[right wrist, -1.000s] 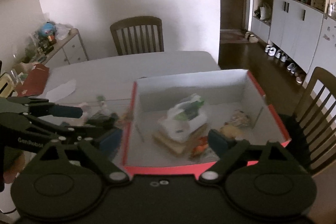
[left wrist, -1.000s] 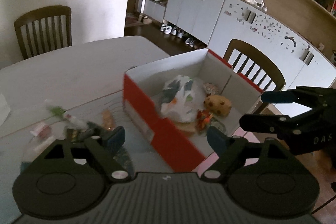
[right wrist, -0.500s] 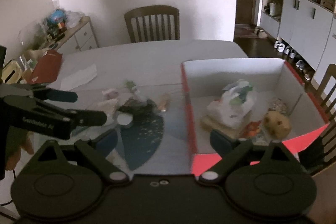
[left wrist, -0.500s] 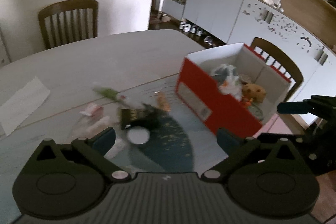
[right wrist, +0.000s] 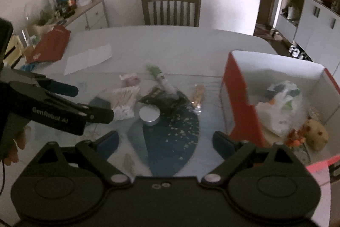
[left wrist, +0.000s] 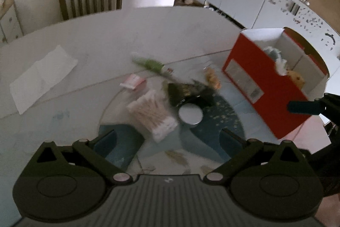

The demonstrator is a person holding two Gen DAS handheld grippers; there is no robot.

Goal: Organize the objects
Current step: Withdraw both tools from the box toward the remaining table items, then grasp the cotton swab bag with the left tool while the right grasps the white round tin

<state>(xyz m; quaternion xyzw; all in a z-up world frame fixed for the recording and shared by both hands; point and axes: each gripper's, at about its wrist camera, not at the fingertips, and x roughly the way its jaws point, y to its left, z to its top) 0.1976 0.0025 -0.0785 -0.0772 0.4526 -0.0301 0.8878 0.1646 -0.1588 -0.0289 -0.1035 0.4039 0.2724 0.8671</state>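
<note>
**Both grippers swing off the box and onto the loose pile**

A second ago my left view was looking straight into the red cardboard box point(left wrist: 263, 82); now that box sits off to the right edge and the scattered items fill the middle. The right view has swung the same way. I read that as one drop finished and the next pick starting.

My left gripper point(left wrist: 167, 139) is spread wide with nothing between its fingers. It hovers just short of the cotton swab packet point(left wrist: 152, 115), which lies well left of the box. The right gripper point(right wrist: 163, 142) is equally wide and empty, above the dark blue patterned patch of the table point(right wrist: 170, 44).

Still outside the box, all to its left: the round silver tin point(right wrist: 149, 114), the dark snack packet point(right wrist: 163, 99) touching the tin's far side, the green-and-white tube point(right wrist: 160, 78) beyond that, a small pink packet point(right wrist: 129, 79), and an orange snack pouch point(right wrist: 198, 94) nearest the box wall. Inside the box I can see a white plastic bag point(right wrist: 280, 103) and a brown spotted lump point(right wrist: 316, 135) that I cannot identify.

I judge the swab packet to be my left gripper's likeliest target; it is soft and flat, so I'd expect to need a low approach to pinch an edge.
</note>
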